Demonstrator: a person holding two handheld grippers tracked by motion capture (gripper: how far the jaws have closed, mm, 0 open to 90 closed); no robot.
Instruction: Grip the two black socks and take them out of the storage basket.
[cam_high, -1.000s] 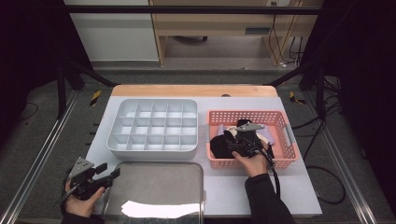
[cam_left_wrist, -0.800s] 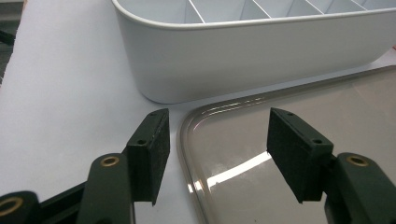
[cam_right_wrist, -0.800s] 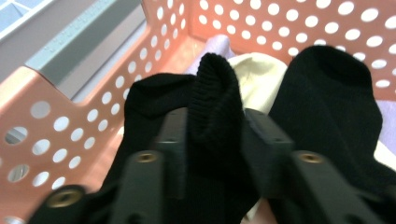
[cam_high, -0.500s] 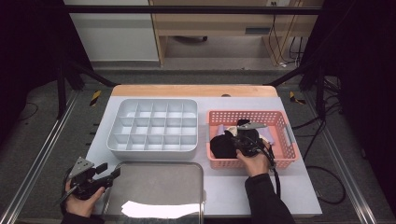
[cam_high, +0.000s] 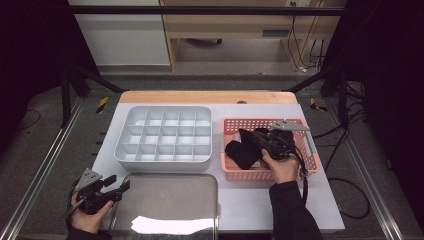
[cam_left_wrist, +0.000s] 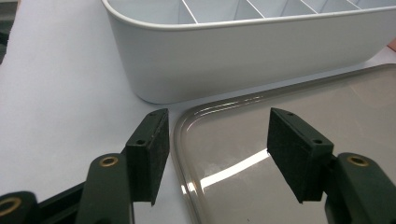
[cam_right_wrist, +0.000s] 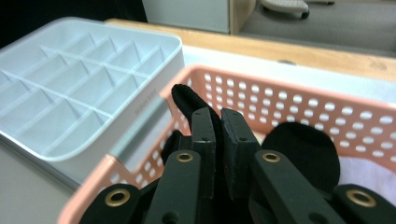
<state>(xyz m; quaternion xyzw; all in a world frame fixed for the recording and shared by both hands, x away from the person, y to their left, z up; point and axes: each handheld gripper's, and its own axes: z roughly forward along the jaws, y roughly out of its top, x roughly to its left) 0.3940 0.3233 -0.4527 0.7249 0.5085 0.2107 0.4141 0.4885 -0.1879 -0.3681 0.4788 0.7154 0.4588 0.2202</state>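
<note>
A pink perforated basket (cam_high: 270, 174) at the table's right holds black fabric pieces (cam_high: 239, 153). My right gripper (cam_high: 254, 135) hangs just above them, and its jaws have just been closing on one black fabric piece (cam_right_wrist: 186, 99). In the right gripper view that gripper (cam_right_wrist: 218, 116) is shut on it, a strip standing up between the pads. A second rounded black piece (cam_right_wrist: 302, 150) lies behind in the basket (cam_right_wrist: 289, 100). My left gripper (cam_high: 119, 184) rests at the front left, open (cam_left_wrist: 217, 154) over the corner of a metal tray (cam_left_wrist: 289, 121) with nothing between its jaws.
A white divided organizer (cam_high: 165, 135) sits in the table's middle, left of the basket, its compartments bare (cam_right_wrist: 70, 102). The shiny metal tray (cam_high: 165, 200) lies in front of it. Something white (cam_right_wrist: 369, 175) lies at the basket's bottom. The organizer's wall (cam_left_wrist: 233, 56) stands close ahead of my left gripper.
My right gripper has shut on the black fabric and lifted a little out of the basket, pulling the piece up. The left gripper has stayed put.
</note>
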